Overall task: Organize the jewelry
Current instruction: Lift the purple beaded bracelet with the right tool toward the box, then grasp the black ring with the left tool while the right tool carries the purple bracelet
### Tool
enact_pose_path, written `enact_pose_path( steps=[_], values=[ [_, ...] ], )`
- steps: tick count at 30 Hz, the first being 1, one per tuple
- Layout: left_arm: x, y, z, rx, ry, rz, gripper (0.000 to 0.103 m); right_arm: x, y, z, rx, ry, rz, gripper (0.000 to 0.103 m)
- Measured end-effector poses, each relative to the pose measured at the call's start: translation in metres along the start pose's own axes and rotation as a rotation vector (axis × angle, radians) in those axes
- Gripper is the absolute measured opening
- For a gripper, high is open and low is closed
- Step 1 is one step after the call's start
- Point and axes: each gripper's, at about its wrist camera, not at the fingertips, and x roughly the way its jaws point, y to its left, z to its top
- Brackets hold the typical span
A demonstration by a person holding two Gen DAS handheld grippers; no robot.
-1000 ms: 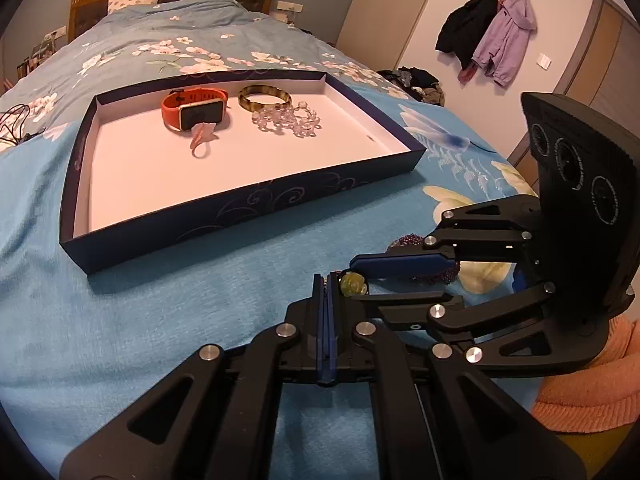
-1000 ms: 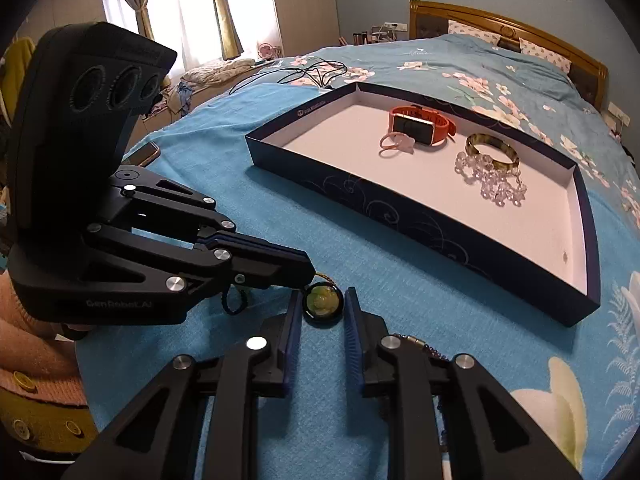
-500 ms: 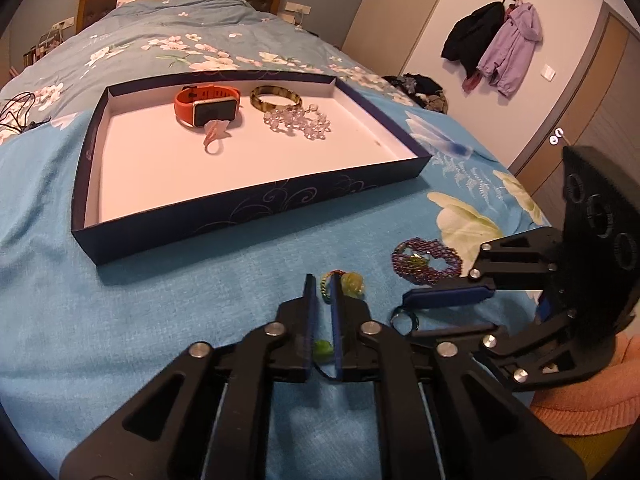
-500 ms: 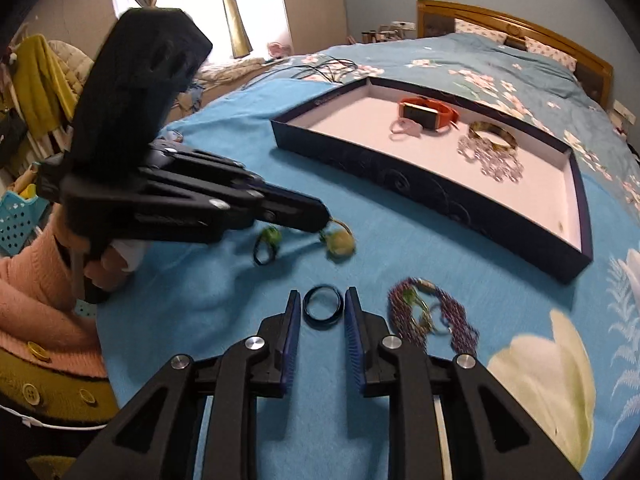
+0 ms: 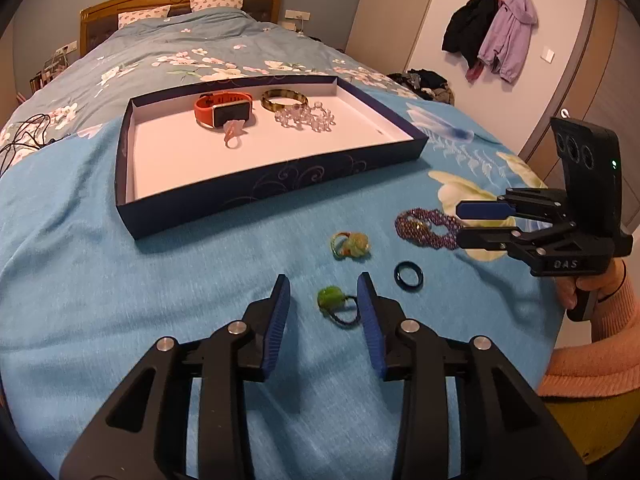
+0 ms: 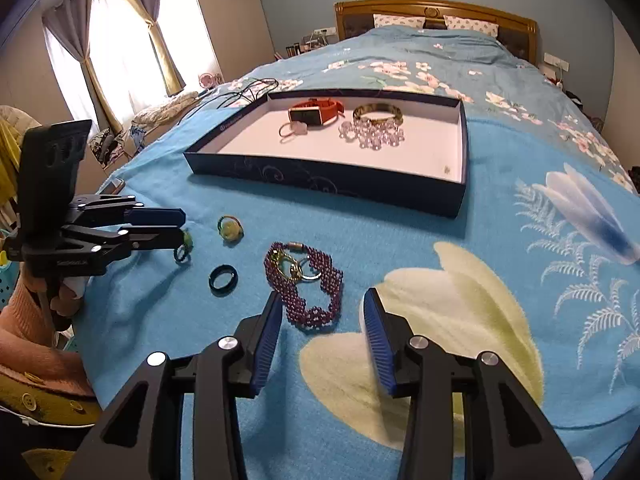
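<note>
A navy tray (image 5: 260,196) on the blue bedspread holds an orange watch (image 5: 224,108), a bangle (image 5: 285,100), a crystal bracelet (image 5: 306,116) and a pink ring (image 5: 234,132). My left gripper (image 5: 323,284) is opening; a green ring (image 5: 334,304) lies on the bed between its jaws, not pressed. Beyond it lie a yellow-green ring (image 5: 352,244) and a black ring (image 5: 409,275). My right gripper (image 6: 323,300) is opening too, with the near end of a purple bead bracelet (image 6: 308,284) between its fingertips, untouched. The left gripper (image 6: 181,226) shows at left there.
The tray (image 6: 328,186) has bare white floor along its near side and right end. Black cables (image 6: 240,92) lie on the bed behind the tray. A person's pink sleeve (image 5: 592,344) is at the bed's near edge. Coats (image 5: 496,32) hang on the far wall.
Both grippers have drawn apart and their jaws have widened. The left has let the green ring down onto the bed. The right has shifted from the black ring to the purple bracelet.
</note>
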Motion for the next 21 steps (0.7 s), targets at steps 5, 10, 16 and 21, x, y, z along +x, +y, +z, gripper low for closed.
enact_pose_path(
  steps=[5,10,16,21],
  values=[
    [0.001,-0.004,-0.005,0.014,0.014,0.006,0.037,0.005,-0.002,0.002,-0.001,0.004,0.002,0.013],
    [0.003,-0.010,-0.006,0.039,0.020,0.020,0.036,-0.001,0.001,0.009,-0.009,-0.042,0.006,0.010],
    [0.005,-0.013,-0.003,0.046,0.024,0.037,0.035,-0.013,0.012,0.026,-0.034,-0.114,0.029,0.010],
    [0.005,-0.013,-0.002,0.050,0.024,0.040,0.035,-0.020,0.012,0.035,-0.027,-0.156,0.051,0.010]
  ],
)
